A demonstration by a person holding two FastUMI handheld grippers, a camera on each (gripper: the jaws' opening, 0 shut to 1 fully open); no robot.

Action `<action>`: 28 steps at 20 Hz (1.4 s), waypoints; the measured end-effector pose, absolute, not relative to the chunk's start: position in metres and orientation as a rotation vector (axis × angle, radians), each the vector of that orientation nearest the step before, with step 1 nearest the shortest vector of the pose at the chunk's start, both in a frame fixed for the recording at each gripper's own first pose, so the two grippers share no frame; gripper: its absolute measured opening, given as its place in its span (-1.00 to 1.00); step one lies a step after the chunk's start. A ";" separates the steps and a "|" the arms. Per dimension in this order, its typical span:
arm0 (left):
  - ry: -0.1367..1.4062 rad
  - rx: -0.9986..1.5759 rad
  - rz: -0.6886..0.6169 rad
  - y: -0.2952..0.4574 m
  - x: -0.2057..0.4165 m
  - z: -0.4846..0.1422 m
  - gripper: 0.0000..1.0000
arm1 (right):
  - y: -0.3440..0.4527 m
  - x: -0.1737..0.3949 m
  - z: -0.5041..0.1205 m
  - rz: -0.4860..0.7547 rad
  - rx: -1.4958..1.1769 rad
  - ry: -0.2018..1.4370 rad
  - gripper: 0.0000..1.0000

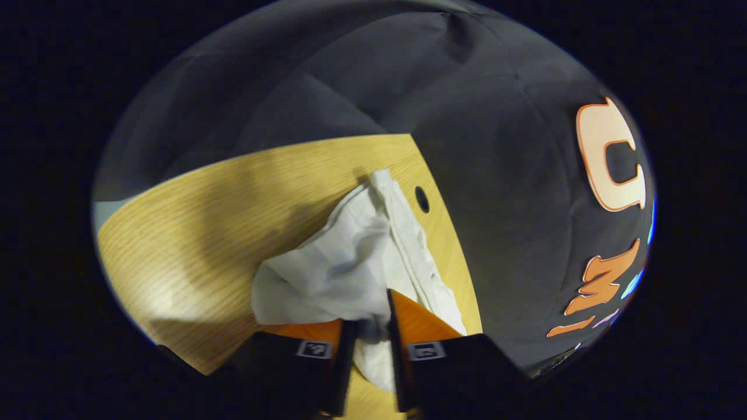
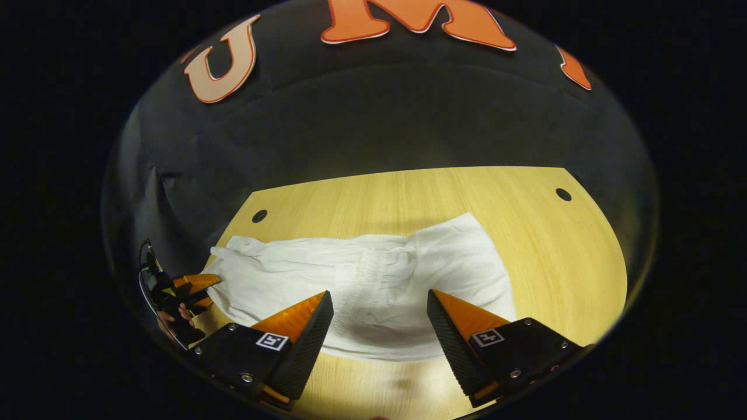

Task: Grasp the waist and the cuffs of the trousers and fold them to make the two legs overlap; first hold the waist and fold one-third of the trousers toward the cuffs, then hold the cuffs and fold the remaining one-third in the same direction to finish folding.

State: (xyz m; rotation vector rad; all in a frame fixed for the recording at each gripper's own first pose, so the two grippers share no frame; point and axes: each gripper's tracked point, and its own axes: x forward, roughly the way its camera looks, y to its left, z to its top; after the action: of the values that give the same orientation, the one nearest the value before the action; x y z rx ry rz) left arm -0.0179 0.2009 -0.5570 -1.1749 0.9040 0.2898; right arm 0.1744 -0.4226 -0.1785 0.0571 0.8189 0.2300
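Observation:
White trousers (image 2: 362,280) lie stretched across the wooden table (image 2: 554,245), with a gathered band near their middle. My right gripper (image 2: 379,294) hovers open just above that middle part, nothing between its fingers. At the left end of the cloth, the left gripper (image 2: 195,289) pinches the trousers' edge, a hand behind it. In the left gripper view the trousers (image 1: 350,256) bunch up in front of my left gripper (image 1: 370,312), which is shut on a fold of the white cloth a little above the table (image 1: 192,233).
The table has small round holes near its far corners (image 2: 259,216) (image 2: 563,194) (image 1: 422,199). Black booth cloth hangs close behind the far edge and along the left side. Bare wood lies to the right of the trousers.

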 end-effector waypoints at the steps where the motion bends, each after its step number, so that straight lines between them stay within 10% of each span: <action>1: 0.892 -1.189 0.309 0.204 -0.017 -0.556 -0.40 | -0.432 0.170 -0.175 0.217 0.062 0.816 0.95; 2: 0.894 -1.178 0.293 0.201 -0.013 -0.554 -0.75 | -0.440 0.167 -0.171 0.210 0.062 0.808 0.96; 4: 0.858 -1.139 0.221 0.192 0.000 -0.536 -0.82 | -0.455 0.164 -0.165 0.199 0.066 0.798 0.96; 28: 0.642 -0.638 -0.299 -0.088 0.082 -0.256 -0.84 | -0.620 0.128 -0.095 0.157 0.158 0.612 0.97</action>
State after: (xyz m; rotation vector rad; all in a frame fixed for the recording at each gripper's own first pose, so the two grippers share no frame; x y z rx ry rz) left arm 0.0825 -0.0885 -0.2556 -0.6380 0.6421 -0.2992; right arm 0.1281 -0.6199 -0.0949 0.1578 0.6124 0.1574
